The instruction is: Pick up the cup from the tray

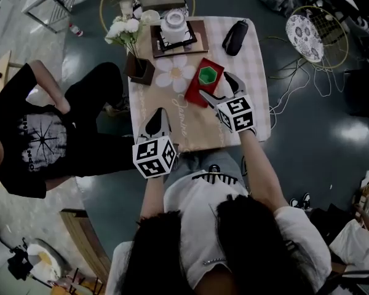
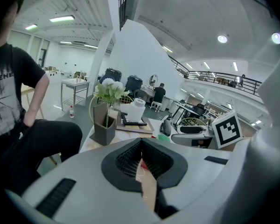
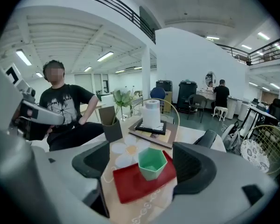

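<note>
Green hexagonal cup [image 1: 208, 75] upright on red tray [image 1: 192, 96], on the checked surface [image 1: 249, 60]; right hand-held gripper [image 1: 216, 86] released, 2 jaws spread either side of the cup, not touching; left hand-held gripper [image 1: 159, 112] clenched, empty, near the surface edge

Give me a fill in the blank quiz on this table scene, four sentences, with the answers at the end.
1. The green cup stands on a ____ tray.
2. The right gripper has its jaws ____, facing the cup.
3. The left gripper has its jaws ____.
4. The flowers in the dark vase are ____.
Missing words: red; open; shut; white.
</note>
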Demonstrator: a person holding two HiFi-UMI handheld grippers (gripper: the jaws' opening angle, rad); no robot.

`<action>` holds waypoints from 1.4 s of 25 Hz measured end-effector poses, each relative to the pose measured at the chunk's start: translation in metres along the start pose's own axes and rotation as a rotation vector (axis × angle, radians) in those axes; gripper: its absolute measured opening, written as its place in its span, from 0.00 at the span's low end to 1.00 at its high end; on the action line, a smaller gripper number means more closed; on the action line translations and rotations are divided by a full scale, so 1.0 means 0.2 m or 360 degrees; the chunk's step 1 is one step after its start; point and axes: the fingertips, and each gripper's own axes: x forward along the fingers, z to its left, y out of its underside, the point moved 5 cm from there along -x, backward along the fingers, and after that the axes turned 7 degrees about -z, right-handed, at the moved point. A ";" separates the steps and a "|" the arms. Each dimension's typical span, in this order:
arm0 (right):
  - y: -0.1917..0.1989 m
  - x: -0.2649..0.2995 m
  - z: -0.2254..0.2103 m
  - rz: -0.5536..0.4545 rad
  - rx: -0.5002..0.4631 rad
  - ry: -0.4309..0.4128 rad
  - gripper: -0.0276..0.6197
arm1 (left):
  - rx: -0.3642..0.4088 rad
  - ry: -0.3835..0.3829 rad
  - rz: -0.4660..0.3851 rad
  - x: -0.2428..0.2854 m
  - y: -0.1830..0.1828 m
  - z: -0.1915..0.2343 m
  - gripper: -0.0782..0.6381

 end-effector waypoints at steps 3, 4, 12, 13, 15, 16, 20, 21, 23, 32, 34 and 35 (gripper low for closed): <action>0.03 0.12 -0.05 0.0065 -0.0004 -0.0033 0.67 | -0.0015 -0.0047 0.0021 0.06 -0.01 0.01 0.12; 0.04 0.15 -0.07 0.0082 -0.0003 -0.0044 0.67 | -0.0017 -0.0060 0.0031 0.08 0.00 0.01 0.12; 0.11 0.33 -0.11 0.0167 -0.0019 -0.0146 0.67 | 0.0004 -0.0124 0.0130 0.22 0.03 0.01 0.12; 0.12 0.35 -0.11 0.0179 -0.0024 -0.0157 0.67 | 0.0010 -0.0130 0.0138 0.23 0.03 0.01 0.12; 0.14 0.37 -0.10 0.0203 -0.0034 -0.0179 0.67 | 0.0014 -0.0136 0.0148 0.25 0.03 0.01 0.12; 0.15 0.38 -0.09 0.0217 -0.0036 -0.0190 0.67 | 0.0011 -0.0135 0.0150 0.26 0.03 0.00 0.12; 0.19 0.41 -0.10 0.0257 -0.0039 -0.0184 0.66 | 0.0014 -0.0130 0.0168 0.30 0.03 0.00 0.12; 0.19 0.41 -0.10 0.0257 -0.0036 -0.0180 0.66 | 0.0016 -0.0132 0.0175 0.31 0.04 0.00 0.12; 0.21 0.42 -0.11 0.0260 -0.0044 -0.0191 0.66 | 0.0018 -0.0135 0.0186 0.31 0.05 0.00 0.12; 0.22 0.42 -0.10 0.0303 -0.0079 -0.0223 0.55 | 0.0036 -0.0138 0.0220 0.30 0.08 -0.01 0.12; 0.21 0.42 -0.10 0.0310 -0.0082 -0.0220 0.55 | 0.0039 -0.0134 0.0217 0.30 0.07 -0.02 0.12; 0.21 0.42 -0.10 0.0305 -0.0083 -0.0217 0.55 | 0.0043 -0.0129 0.0215 0.30 0.07 -0.02 0.12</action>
